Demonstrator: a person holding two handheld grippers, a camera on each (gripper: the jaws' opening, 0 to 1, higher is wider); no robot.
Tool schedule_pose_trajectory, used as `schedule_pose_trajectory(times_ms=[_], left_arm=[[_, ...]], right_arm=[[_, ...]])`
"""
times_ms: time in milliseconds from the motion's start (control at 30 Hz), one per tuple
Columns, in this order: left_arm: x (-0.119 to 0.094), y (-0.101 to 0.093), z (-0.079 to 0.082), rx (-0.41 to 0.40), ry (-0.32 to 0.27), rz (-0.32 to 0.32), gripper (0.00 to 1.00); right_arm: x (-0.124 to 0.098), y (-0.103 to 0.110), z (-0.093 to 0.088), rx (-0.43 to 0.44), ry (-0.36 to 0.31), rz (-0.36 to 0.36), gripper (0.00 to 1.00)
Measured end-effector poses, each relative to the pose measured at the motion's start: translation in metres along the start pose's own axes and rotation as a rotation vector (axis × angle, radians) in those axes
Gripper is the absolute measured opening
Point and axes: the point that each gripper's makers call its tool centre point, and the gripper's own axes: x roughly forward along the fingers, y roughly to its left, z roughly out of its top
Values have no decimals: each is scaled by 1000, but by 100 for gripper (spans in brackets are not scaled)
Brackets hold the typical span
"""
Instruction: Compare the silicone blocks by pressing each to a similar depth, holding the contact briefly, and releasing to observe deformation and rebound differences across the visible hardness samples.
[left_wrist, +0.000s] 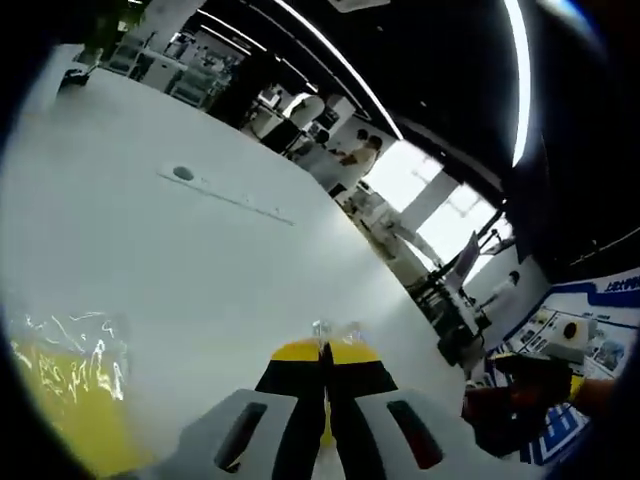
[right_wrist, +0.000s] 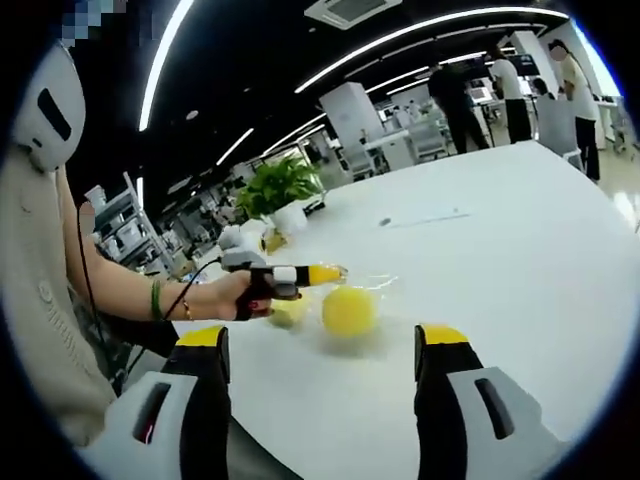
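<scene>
Clearly two sides at work. Left gripper (left_wrist: 325, 352), seen in the left gripper view with yellow-tipped jaws pressed together, pinching a crinkled edge of clear plastic wrap (left_wrist: 335, 330) above the white table (left_wrist: 200, 260). Lower left in that view, a yellow silicone block (left_wrist: 70, 385) in clear wrap, lying on the table just beside the view's edge. Wide bare tabletop beyond, running up to a small round port (left_wrist: 183, 173) and a far curved edge.

Right gripper (right_wrist: 322, 345), seen in the right gripper view with jaws spread wide, clasping nothing. Between and beyond them, a round yellow silicone block (right_wrist: 349, 310) resting on the table (right_wrist: 500, 260) in clear wrap. Left gripper (right_wrist: 300, 276) entering from the left, held by a hand (right_wrist: 225, 295), its tip at the wrap's upper edge. Smaller yellowish block (right_wrist: 288, 312) just beside the round one. Potted plant (right_wrist: 280, 195) near the table's far-left edge; open surface to the right.
</scene>
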Motion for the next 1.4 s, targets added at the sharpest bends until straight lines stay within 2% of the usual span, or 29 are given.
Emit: schedule_pose_trajectory(times_ms=[100, 167, 233, 300, 333, 367, 400, 467, 633, 933, 967, 1067, 1133, 1167, 1233, 1400], left_arm=[[6, 11, -3, 14, -6, 38, 0], [9, 13, -3, 13, -12, 34, 0], [13, 16, -4, 50, -14, 48, 0], [16, 25, -6, 136, 4, 82, 0], [18, 28, -7, 140, 3, 97, 0], [20, 29, -7, 150, 1, 96, 0], [22, 32, -7, 195, -9, 98, 0], [25, 38, -10, 184, -15, 114, 0], [27, 49, -14, 203, 0, 166, 0], [28, 50, -11, 228, -4, 169, 2], [26, 52, -11, 249, 12, 188, 4], [25, 51, -8, 273, 15, 185, 17], [26, 43, -9, 315, 35, 151, 26], [25, 39, -10, 336, 47, 140, 27], [23, 41, -9, 390, 73, 158, 29], [14, 39, 7, 399, 44, 187, 33]], right_arm=[[2, 0, 7, -5, -8, 1, 70], [3, 2, 9, -1, -5, 14, 69], [4, 3, 10, -11, -4, 12, 69], [5, 2, 10, -6, -6, 8, 68], [5, 1, 9, -3, -6, 5, 68], [5, 0, 9, -2, -4, 2, 68], [5, 0, 8, -3, -2, 1, 68], [6, 1, 4, -2, 19, 11, 67], [7, 4, 5, -1, 18, 7, 67], [11, 8, 1, 1, 34, 11, 65], [11, 10, 1, 0, 37, 15, 65], [10, 11, 2, -1, 29, 16, 65], [10, 11, 1, 0, 32, 13, 65], [10, 11, 0, -1, 34, 13, 65], [10, 12, 0, -3, 33, 15, 65], [9, 18, 3, -21, 28, 18, 65]])
